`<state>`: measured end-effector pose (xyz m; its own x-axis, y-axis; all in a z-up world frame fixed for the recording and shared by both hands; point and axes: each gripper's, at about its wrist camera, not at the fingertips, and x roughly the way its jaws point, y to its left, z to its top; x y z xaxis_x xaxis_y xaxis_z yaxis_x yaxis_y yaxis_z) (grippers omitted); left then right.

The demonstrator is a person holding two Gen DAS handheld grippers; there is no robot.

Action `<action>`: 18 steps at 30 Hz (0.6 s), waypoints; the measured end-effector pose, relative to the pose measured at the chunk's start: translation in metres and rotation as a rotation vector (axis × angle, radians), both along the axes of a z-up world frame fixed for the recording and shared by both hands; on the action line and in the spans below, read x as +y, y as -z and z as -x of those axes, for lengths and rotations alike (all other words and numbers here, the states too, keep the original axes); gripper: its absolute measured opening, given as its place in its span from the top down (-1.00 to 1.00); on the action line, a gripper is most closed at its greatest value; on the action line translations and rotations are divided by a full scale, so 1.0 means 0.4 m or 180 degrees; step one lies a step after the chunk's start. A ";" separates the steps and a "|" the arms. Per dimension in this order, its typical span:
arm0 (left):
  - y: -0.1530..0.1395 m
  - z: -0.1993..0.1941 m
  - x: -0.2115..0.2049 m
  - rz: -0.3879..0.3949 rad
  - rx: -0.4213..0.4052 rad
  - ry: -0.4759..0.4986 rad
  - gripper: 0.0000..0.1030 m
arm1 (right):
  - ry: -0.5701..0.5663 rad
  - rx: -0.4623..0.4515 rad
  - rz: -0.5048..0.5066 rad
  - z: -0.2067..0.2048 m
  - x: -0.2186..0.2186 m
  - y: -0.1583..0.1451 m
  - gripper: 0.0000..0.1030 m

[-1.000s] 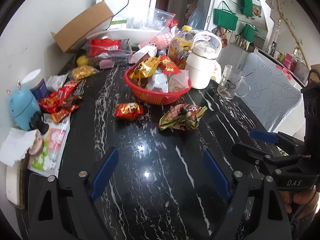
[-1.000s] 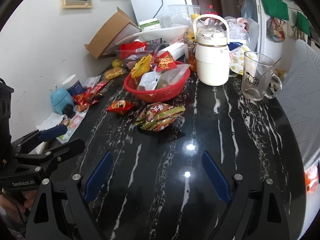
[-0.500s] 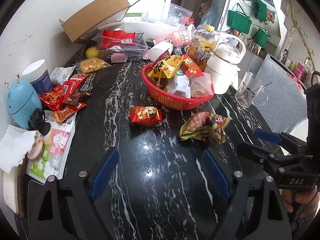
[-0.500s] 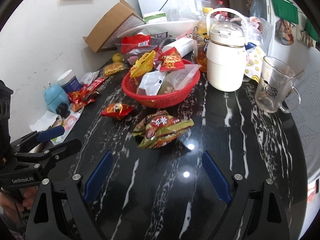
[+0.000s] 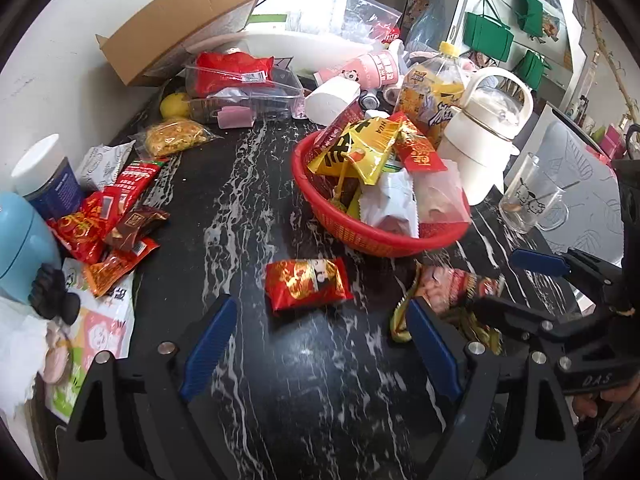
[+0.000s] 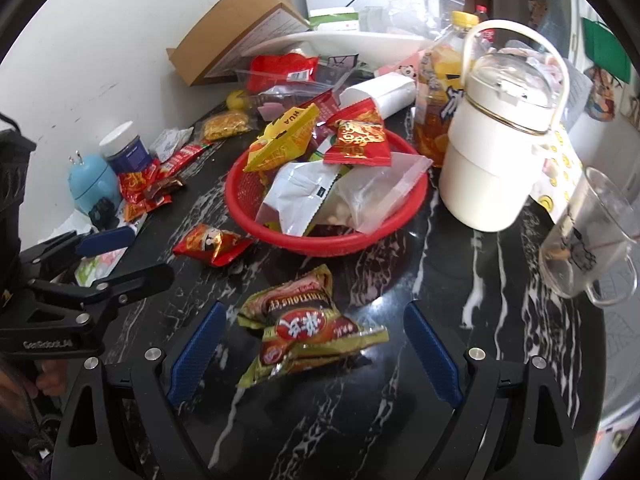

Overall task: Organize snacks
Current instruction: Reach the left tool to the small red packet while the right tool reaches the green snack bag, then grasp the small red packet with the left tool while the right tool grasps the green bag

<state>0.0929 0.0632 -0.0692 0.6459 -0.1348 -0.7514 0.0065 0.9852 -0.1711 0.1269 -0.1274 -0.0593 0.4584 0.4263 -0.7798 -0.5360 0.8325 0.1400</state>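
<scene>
Red packet (image 5: 307,283) nearer left tongs (image 5: 320,354), both tongs (image 6: 314,356) apart, closer to basket (image 5: 360,236)

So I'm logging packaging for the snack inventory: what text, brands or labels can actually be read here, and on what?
"HUA" on the yellow snack packet in the red basket.
"DAS" on the right gripper body, seen from the left wrist.
"GenRobot.AI", blurred, on the left gripper body.
Chinese characters on the green-and-brown packet, the small red packet and the juice bottle: not legible.
</scene>
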 end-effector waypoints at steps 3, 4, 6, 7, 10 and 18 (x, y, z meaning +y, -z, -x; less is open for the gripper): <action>0.010 -0.035 0.003 -0.0005 0.0022 0.0002 -0.67 | -0.0074 0.0064 0.0004 -0.022 0.014 0.017 -0.78; 0.012 -0.043 0.003 -0.0011 0.0021 0.0006 -0.67 | -0.0094 0.0092 0.0012 -0.029 0.018 0.024 -0.78; 0.015 -0.062 0.002 -0.0036 0.0004 0.0023 -0.67 | -0.0133 0.0127 0.0020 -0.038 0.025 0.034 -0.78; 0.016 -0.070 0.001 -0.0049 -0.0001 0.0028 -0.67 | -0.0150 0.0151 0.0029 -0.042 0.029 0.040 -0.78; 0.024 -0.097 -0.001 -0.0069 -0.0007 0.0056 -0.67 | -0.0179 0.0192 0.0026 -0.052 0.035 0.050 -0.76; 0.078 -0.145 -0.008 -0.0056 0.0109 0.0129 -0.67 | -0.0105 0.0356 -0.0010 -0.066 0.021 0.075 -0.46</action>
